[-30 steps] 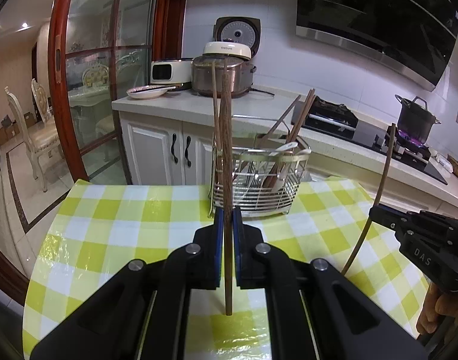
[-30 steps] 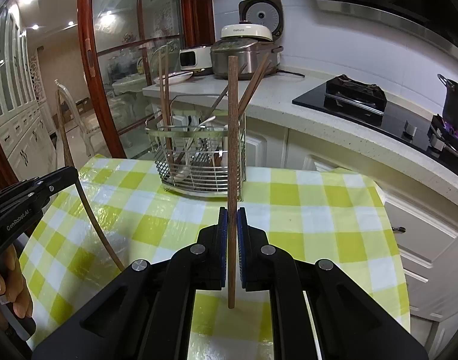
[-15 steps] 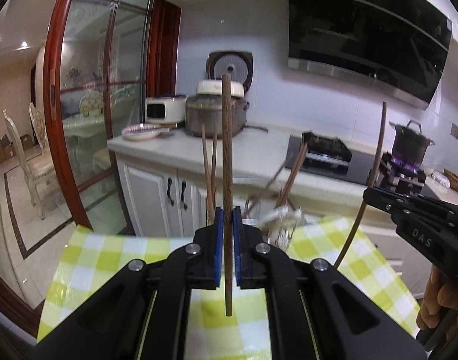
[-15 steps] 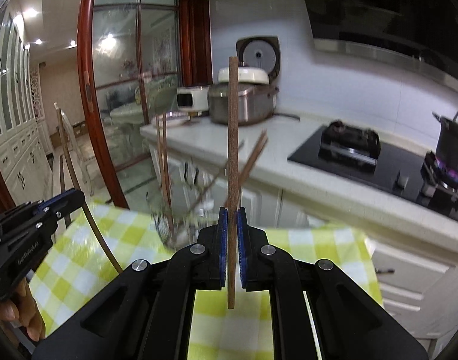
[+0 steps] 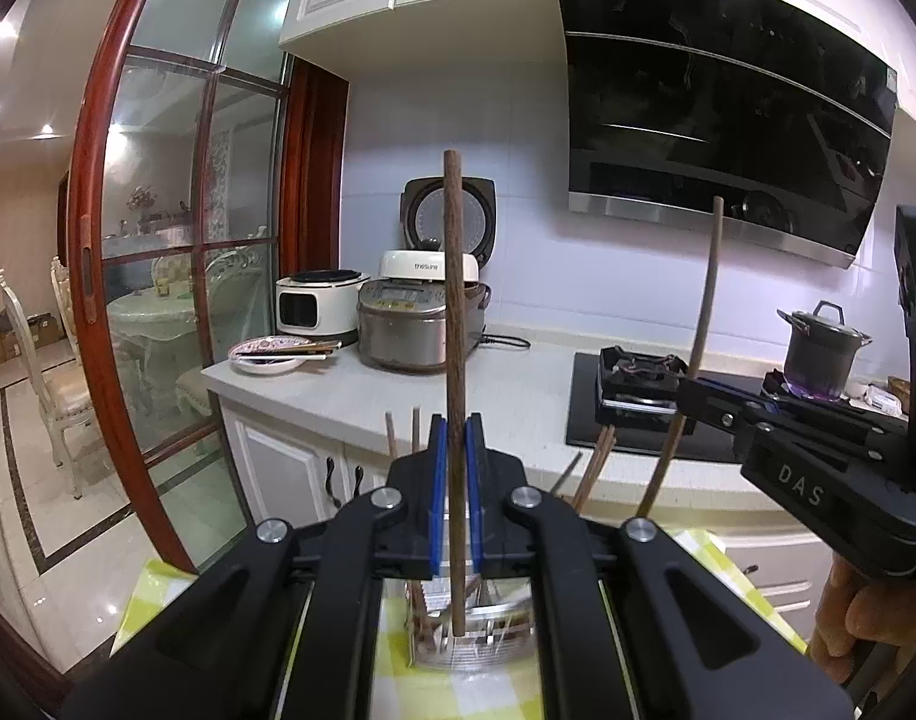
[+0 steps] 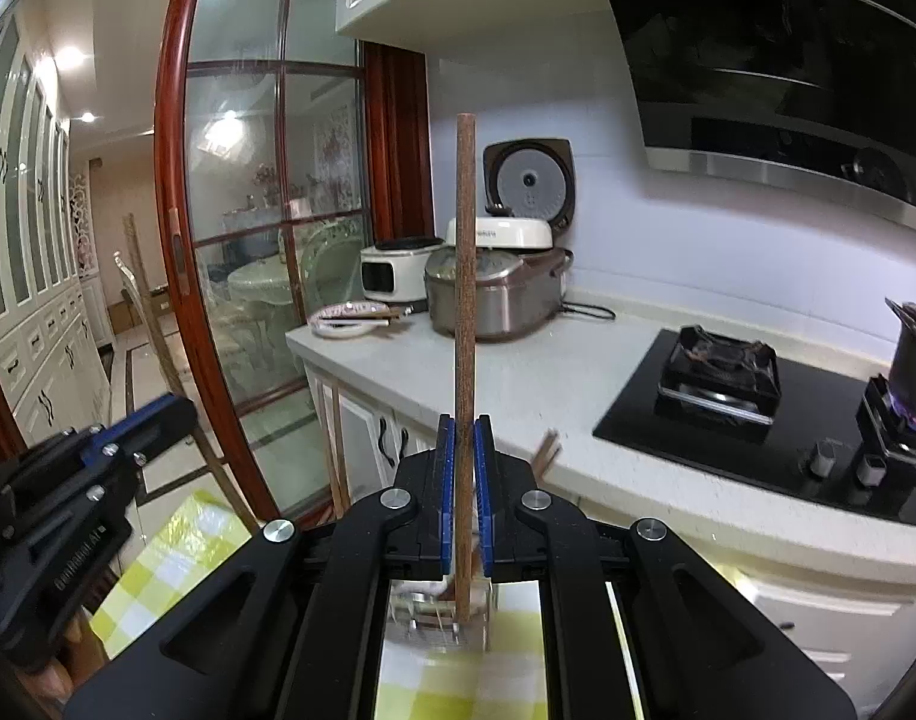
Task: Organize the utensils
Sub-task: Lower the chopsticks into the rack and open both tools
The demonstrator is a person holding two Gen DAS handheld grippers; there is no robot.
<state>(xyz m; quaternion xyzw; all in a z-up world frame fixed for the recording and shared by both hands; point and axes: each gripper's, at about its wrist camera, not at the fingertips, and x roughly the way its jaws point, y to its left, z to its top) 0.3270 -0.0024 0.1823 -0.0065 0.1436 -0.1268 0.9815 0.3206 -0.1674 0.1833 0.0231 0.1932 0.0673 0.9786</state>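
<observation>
My left gripper (image 5: 455,450) is shut on a dark wooden chopstick (image 5: 453,312) that stands upright between its blue pads. My right gripper (image 6: 465,456) is shut on a second wooden chopstick (image 6: 465,264), also upright. Each gripper shows in the other's view, the right gripper (image 5: 691,393) at the right and the left gripper (image 6: 170,411) at the left, each with its stick. Below and ahead, a wire utensil basket (image 5: 469,642) with several chopsticks stands on the yellow checked tablecloth (image 5: 434,690), mostly hidden behind my jaws. The same basket (image 6: 434,612) is blurred in the right wrist view.
Behind the table runs a white counter (image 5: 362,396) with two rice cookers (image 5: 410,324), a plate bearing chopsticks (image 5: 269,355), a black gas hob (image 5: 637,384) and a pot over a lit flame (image 5: 820,348). A red-framed glass door (image 5: 104,300) stands at the left.
Both grippers have risen with their chopsticks. The basket and tablecloth have dropped to the bottom of both views, and the counter and range hood now fill them.
</observation>
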